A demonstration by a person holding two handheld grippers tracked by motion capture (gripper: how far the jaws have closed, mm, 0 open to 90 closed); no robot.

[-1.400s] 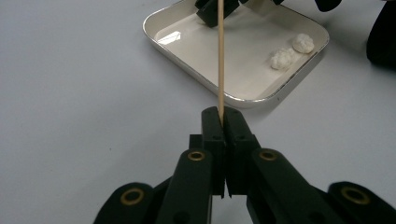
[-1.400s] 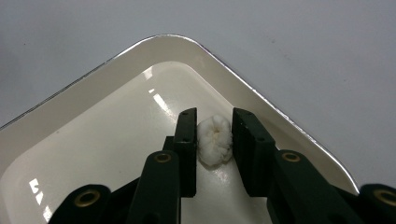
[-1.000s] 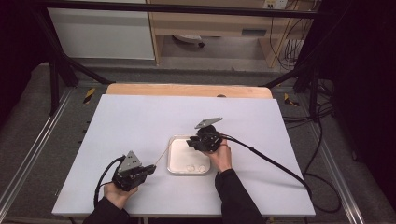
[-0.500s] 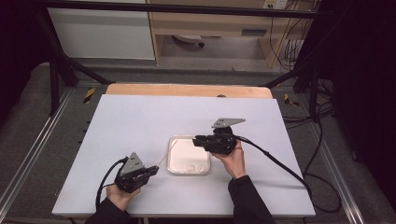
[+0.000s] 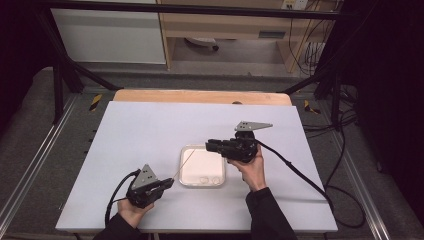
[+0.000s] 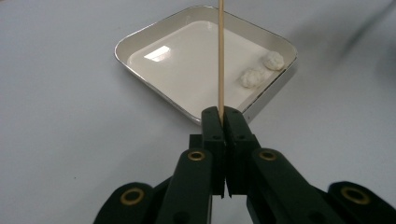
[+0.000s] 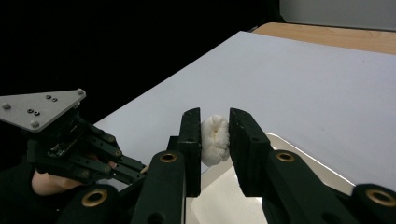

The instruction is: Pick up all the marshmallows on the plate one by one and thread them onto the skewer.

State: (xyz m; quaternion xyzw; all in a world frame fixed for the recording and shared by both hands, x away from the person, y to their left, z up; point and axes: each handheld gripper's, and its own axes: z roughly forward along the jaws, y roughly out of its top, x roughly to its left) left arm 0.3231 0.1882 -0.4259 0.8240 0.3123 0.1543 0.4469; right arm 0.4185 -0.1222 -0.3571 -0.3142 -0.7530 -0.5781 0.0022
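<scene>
My left gripper (image 5: 169,183) (image 6: 223,113) sits near the table's front left, shut on a thin wooden skewer (image 5: 184,165) (image 6: 219,56) that points out over a white square tray (image 5: 183,176) (image 6: 140,77). Two white doughy lumps (image 5: 210,178) (image 6: 252,77) lie at one side of the tray. My right gripper (image 5: 210,145) (image 7: 215,135) hangs level above the tray's far right corner and points left. It is shut on a third white lump (image 7: 215,140). The right gripper view also has the left gripper (image 7: 126,170) low at the left and the tray (image 7: 303,145) below.
The white tabletop (image 5: 150,130) is bare around the tray. A wooden strip (image 5: 200,96) runs along its far edge. Black cables trail from both grippers, the right one (image 5: 300,172) across the table's right side. A dark frame and rails surround the table.
The right gripper has lifted away from the tray, drifted right and turned level, carrying the white lump. The left gripper and skewer have stayed put.
</scene>
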